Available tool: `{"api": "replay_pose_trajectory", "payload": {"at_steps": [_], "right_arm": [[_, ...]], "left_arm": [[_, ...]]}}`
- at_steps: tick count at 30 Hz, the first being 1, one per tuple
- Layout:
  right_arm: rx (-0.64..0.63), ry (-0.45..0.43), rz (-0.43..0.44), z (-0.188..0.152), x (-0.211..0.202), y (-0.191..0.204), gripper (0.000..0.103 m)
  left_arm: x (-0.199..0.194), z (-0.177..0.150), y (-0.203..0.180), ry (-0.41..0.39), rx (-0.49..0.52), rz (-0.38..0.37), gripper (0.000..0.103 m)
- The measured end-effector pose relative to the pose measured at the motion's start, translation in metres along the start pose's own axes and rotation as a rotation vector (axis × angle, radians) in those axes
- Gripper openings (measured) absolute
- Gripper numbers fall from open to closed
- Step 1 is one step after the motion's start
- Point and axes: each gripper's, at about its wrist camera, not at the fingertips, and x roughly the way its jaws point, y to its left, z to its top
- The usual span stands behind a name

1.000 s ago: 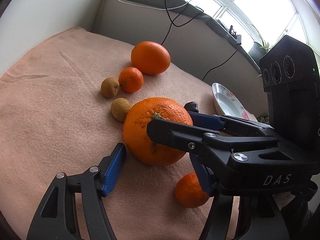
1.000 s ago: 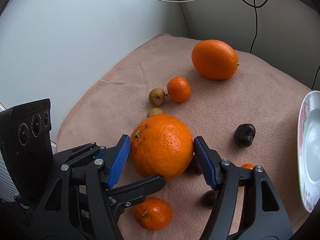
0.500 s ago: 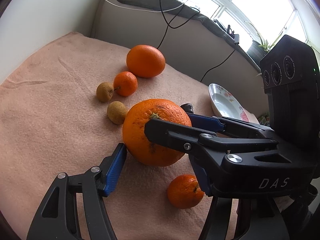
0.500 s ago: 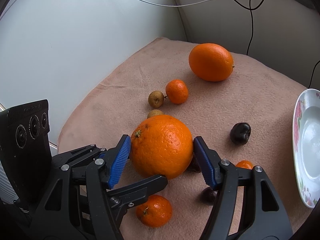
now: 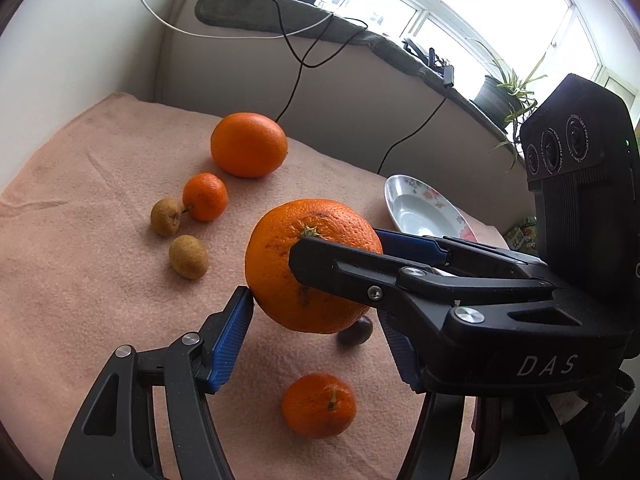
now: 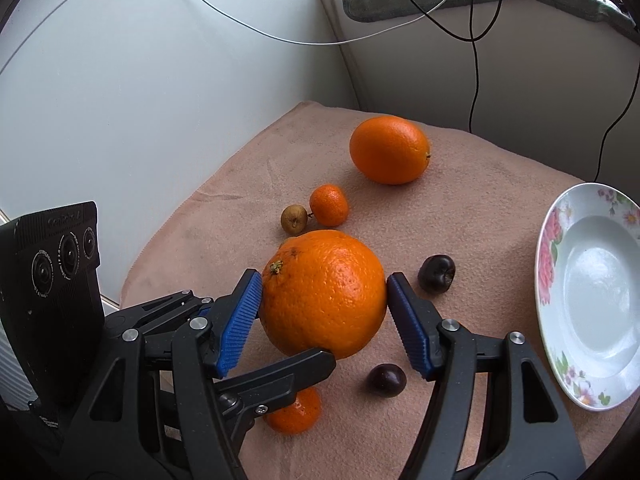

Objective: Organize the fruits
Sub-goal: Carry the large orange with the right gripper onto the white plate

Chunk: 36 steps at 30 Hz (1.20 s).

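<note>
A big orange (image 5: pixel 308 268) (image 6: pixel 322 294) hangs above the pink cloth, pinched from both sides. My right gripper (image 6: pixel 324 296) is shut on it, blue pads on its left and right flanks. My left gripper (image 5: pixel 316 304) is also shut on it; one left finger (image 6: pixel 280 380) crosses under it in the right wrist view. A second big orange (image 5: pixel 249 145) (image 6: pixel 389 150) lies at the back. A white flowered plate (image 6: pixel 592 288) (image 5: pixel 420 212) sits empty at the right.
On the cloth lie a small mandarin (image 6: pixel 329 205), two brown longans (image 5: pixel 166 217) (image 5: pixel 188 257), two dark cherries (image 6: pixel 437 274) (image 6: pixel 387 380), and another mandarin (image 5: pixel 319 405) below the grippers. Walls close the left and back; cables hang from the sill.
Both grippers have risen with the big orange, lifting it off the cloth. A cherry that was hidden beneath it now shows.
</note>
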Motion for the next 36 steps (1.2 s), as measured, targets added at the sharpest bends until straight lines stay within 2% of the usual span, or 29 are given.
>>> {"api": "replay_pose_trajectory", "payload": {"at_steps": [23,36], "right_arm": [[0.145,-0.098,-0.099,-0.011,-0.074,-0.080,0.068],[0.230,-0.107,-0.125,-0.028,-0.086,-0.122,0.068]], "left_arm": [[0.050,0.023,-0.088,0.053,0.149,-0.098,0.064],[0.078,0.020,-0.120,0.107,0.208,-0.122,0.064]]}}
